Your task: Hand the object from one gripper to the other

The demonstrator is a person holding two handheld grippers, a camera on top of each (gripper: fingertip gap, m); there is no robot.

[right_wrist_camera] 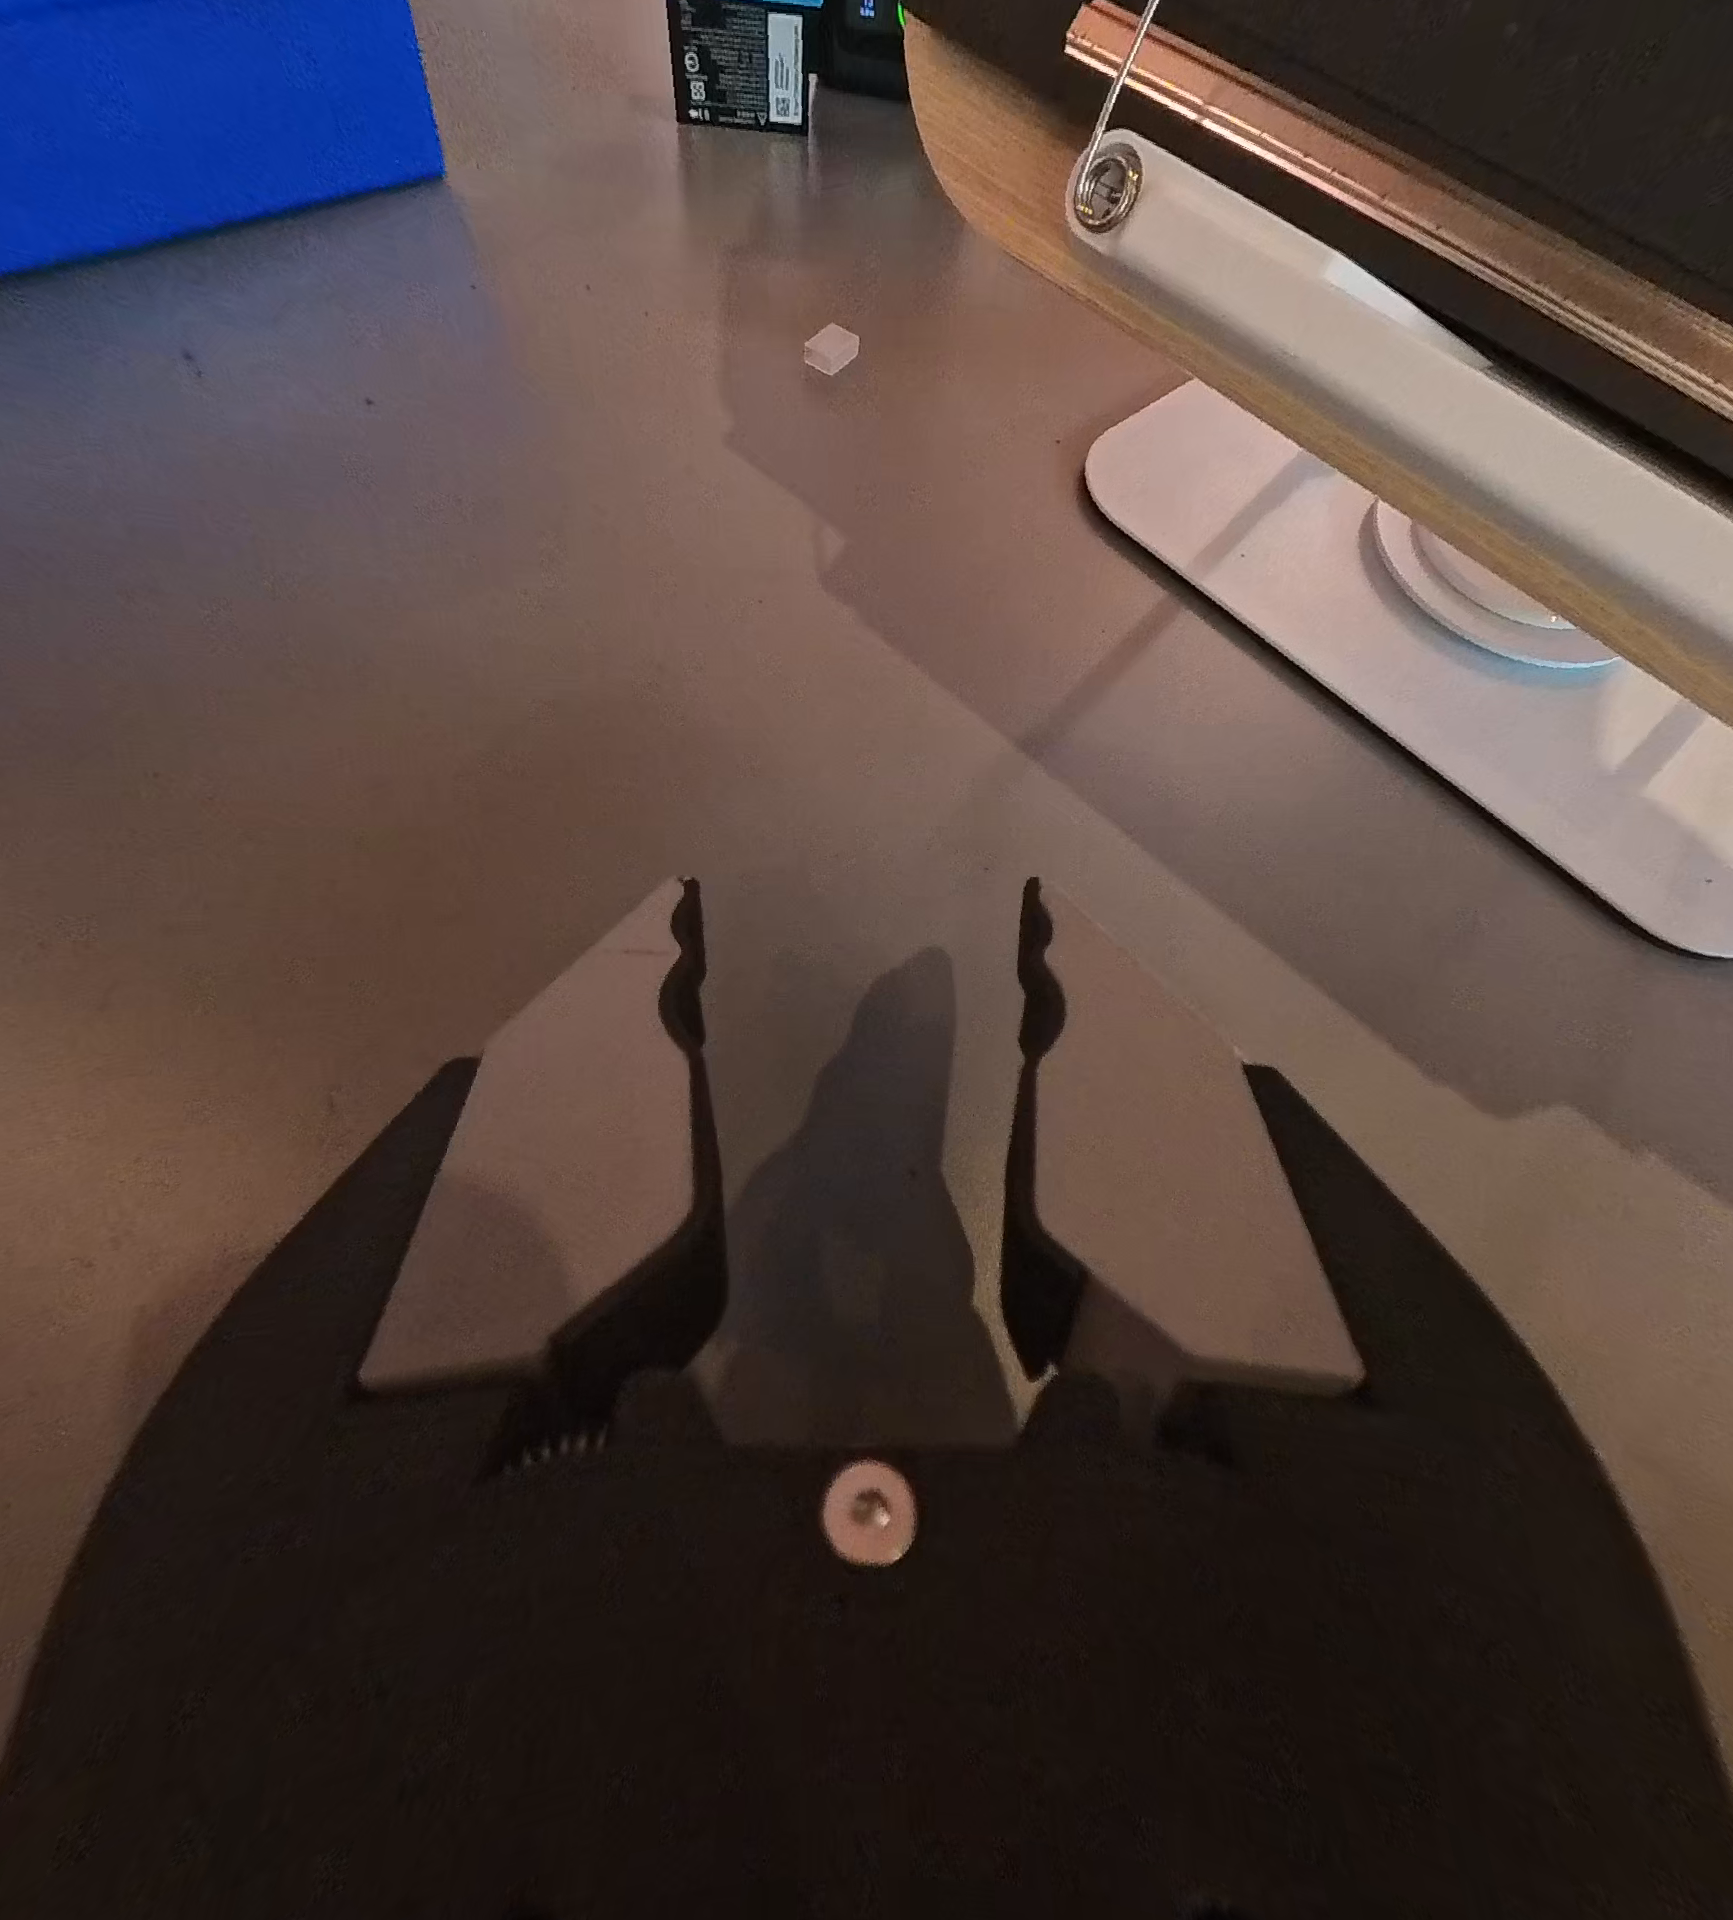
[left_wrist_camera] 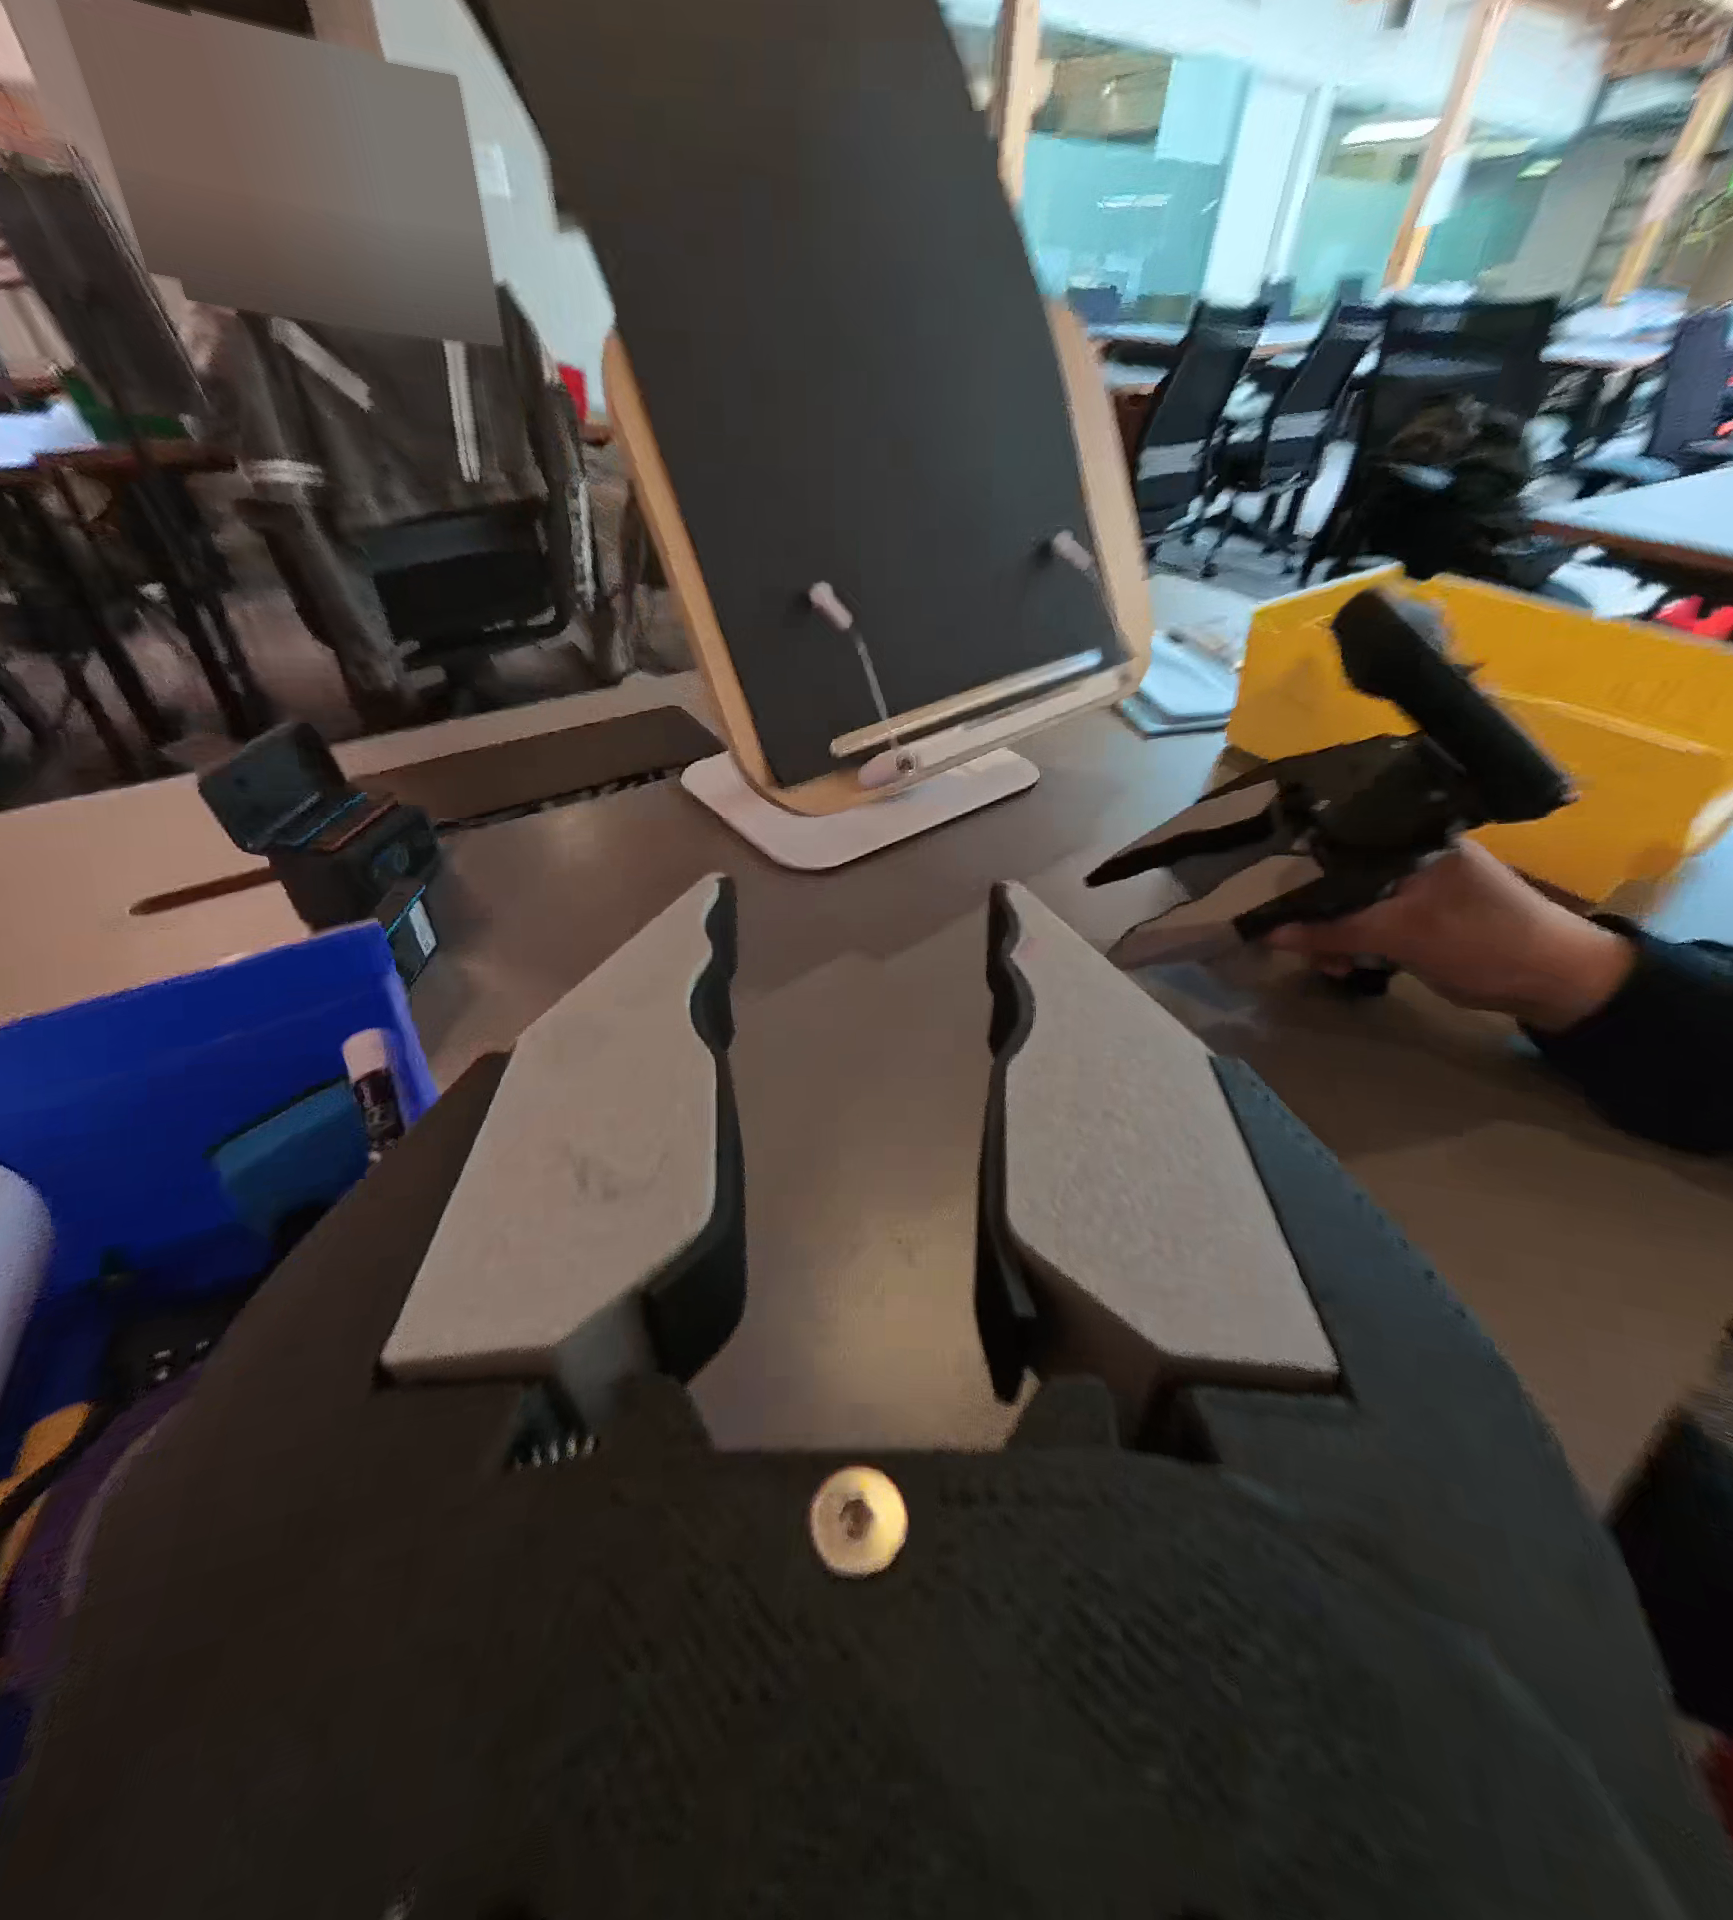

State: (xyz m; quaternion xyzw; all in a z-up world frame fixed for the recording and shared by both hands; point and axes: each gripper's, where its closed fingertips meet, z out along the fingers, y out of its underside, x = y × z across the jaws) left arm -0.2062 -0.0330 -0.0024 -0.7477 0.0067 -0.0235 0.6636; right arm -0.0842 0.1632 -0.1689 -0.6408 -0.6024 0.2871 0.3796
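- Left wrist view: the left gripper (left_wrist_camera: 860, 904) sits in the middle of the frame with its two fingers spread apart and nothing between them.
- At the right of the frame, a hand (left_wrist_camera: 1444, 935) holds the right gripper (left_wrist_camera: 1111, 914) low over the brown table (left_wrist_camera: 571, 883). It holds nothing either.
- A blue bin (left_wrist_camera: 145, 1081) is at the left and a yellow bin (left_wrist_camera: 1527, 717) at the upper right.
- Right wrist view: the right gripper's fingers are spread apart and empty.
- A tiny clear cube (right_wrist_camera: 831, 347) lies on the table in the upper middle of the frame, well ahead of the fingertips. I think this is the object.
- A white stand base (right_wrist_camera: 1246, 540) is at the right.
- This looks like the very start: nothing is picked up yet.
- Next, the right gripper should slide forward, go around the cube and close gently, because it is so small.
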